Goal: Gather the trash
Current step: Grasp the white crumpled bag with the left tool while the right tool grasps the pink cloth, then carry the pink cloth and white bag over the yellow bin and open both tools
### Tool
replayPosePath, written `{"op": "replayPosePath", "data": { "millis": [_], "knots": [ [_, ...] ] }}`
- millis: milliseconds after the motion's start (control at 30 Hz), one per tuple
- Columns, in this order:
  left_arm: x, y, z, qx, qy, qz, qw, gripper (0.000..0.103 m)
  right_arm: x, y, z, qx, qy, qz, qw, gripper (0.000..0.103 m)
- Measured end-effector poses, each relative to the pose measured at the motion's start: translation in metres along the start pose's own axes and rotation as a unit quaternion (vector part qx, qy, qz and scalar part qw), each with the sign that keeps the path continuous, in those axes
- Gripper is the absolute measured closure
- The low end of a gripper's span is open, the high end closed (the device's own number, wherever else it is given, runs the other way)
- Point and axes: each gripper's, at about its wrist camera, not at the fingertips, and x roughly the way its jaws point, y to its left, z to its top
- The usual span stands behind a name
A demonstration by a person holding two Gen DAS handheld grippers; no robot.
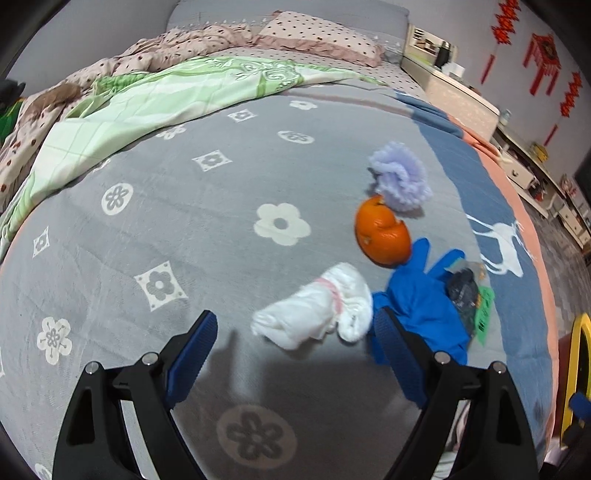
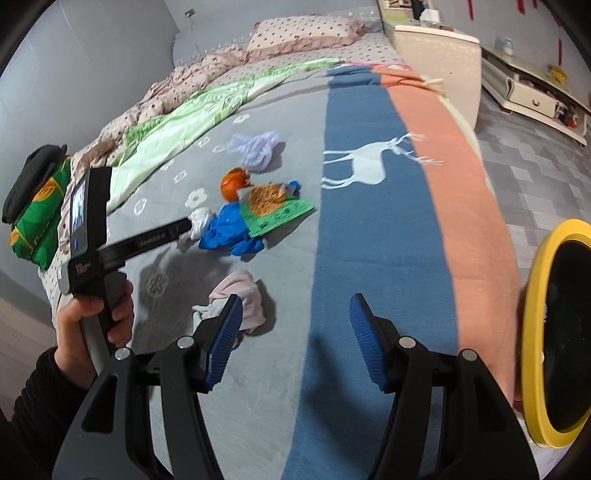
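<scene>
Bed covered by a grey flower-print blanket [image 1: 155, 229] with a blue stripe, white deer motif and salmon-orange edge; trash is scattered on it near the blue stripe.

Left hand-held gripper [image 1: 295, 350]: black frame, blue ribbed pads, jaws wide apart, nothing between them, above the blanket and pointing down at a crumpled white tissue wad with a pink mark [image 1: 317, 308]. The wad lies just ahead of the pads, closer to the right pad, not touching either pad as far as visible.

Just right of the wad: a crumpled blue disposable glove [image 1: 421, 295], touching or overlapping it. Above the glove is an orange citrus peel shell [image 1: 382, 232], and beyond it a fluffy pale lilac pom-pom-like bundle [image 1: 400, 177]. A clear snack bag with a green label [image 1: 480, 306] rests against the glove's right side; in the right wrist view it shows crumbly orange-brown content.

Right hand-held gripper [image 2: 295, 343]: same build, jaws partly apart, empty, above the blanket at the grey/blue boundary. A crumpled pale pink and white cloth or tissue piece [image 2: 240, 295] sits right by its left pad; contact cannot be told.

A yellow-rimmed black round bin [image 2: 543, 332] is at the bed's right edge. The person's left hand [image 2: 92, 325], dark sleeve, grips the other gripper's handle. Green patterned quilt [image 1: 147, 110] and polka-dot pillow [image 1: 314, 33] lie further back.
</scene>
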Motion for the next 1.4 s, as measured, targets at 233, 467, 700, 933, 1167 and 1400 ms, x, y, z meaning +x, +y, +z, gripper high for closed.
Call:
{"op": "replayPosePath", "data": {
  "millis": [233,467,700,933,1167,1400],
  "knots": [
    [0.015,0.012,0.006,-0.030,0.004,0.018,0.9994,0.019,0.026,0.024,-0.003,-0.023,0.022,0.011,0.999,0.045],
    [0.027,0.015,0.009,-0.041,0.009,0.011,0.9990,0.019,0.052,0.036,-0.004,-0.033,0.041,0.007,0.999,0.045],
    [0.031,0.001,0.004,-0.015,0.009,-0.007,0.9998,0.022,0.071,0.048,-0.007,-0.044,0.059,0.013,0.997,0.045],
    [0.029,-0.015,0.001,0.015,0.007,-0.032,0.9994,0.068,0.078,0.058,-0.009,-0.064,0.060,0.019,0.996,0.064],
    [0.024,-0.018,0.002,0.019,0.004,-0.038,0.9991,0.074,0.073,0.063,-0.010,-0.078,0.051,0.024,0.995,0.072],
    [0.016,-0.011,0.001,0.010,0.003,-0.036,0.9993,0.075,0.063,0.058,-0.011,-0.065,0.043,0.037,0.996,0.073]
  ]
}}
